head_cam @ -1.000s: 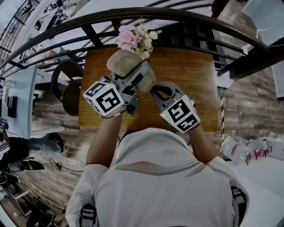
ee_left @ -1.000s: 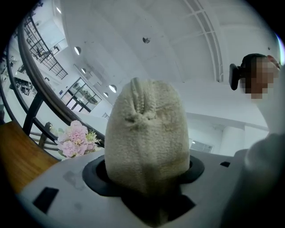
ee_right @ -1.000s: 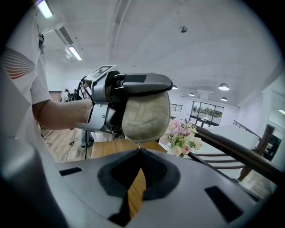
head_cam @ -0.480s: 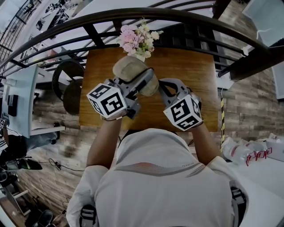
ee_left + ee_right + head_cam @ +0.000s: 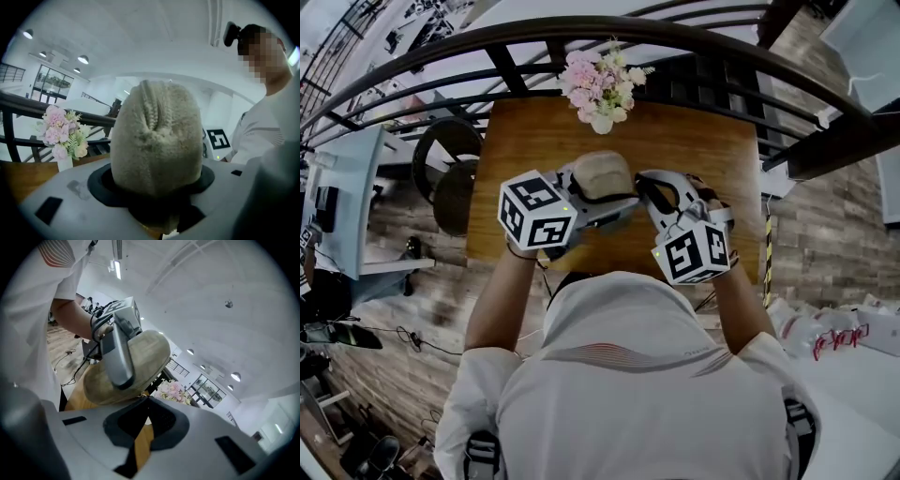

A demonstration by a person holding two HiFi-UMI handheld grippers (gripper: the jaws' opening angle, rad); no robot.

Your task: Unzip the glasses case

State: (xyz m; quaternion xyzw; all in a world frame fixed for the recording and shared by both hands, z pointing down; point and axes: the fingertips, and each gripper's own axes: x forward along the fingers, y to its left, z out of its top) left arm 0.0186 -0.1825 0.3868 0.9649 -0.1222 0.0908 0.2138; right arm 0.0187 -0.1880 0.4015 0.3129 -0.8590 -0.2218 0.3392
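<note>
From above, the wooden table (image 5: 717,155) stands against a dark railing (image 5: 581,28). At its far edge a small white vase (image 5: 602,123) holds a bunch of pink and cream flowers (image 5: 598,82). Over the middle of the table the person holds the glasses case (image 5: 600,173), a fuzzy beige pouch, up off the wood. The left gripper (image 5: 595,187) has it clamped, one jaw on either side. The right gripper (image 5: 654,192) comes in just beside the case's right end.

In the left gripper view the glasses case (image 5: 157,136) fills the gap in the left gripper (image 5: 157,187), rounded end up, with both jaws pressed into its pile. The zip (image 5: 151,105) runs over that end and looks closed, so what the case holds can't be seen. Off to the left the vase (image 5: 64,163) stands upright on the table with the flowers (image 5: 58,133) in it.

In the right gripper view the right gripper (image 5: 143,401) has its jaws brought fully together, tips right up against the underside of the glasses case (image 5: 145,357). Whether they pinch the zip pull I can't make out. One jaw of the left gripper (image 5: 117,352) crosses the case's side. The flowers (image 5: 173,392) show just past the case.
</note>
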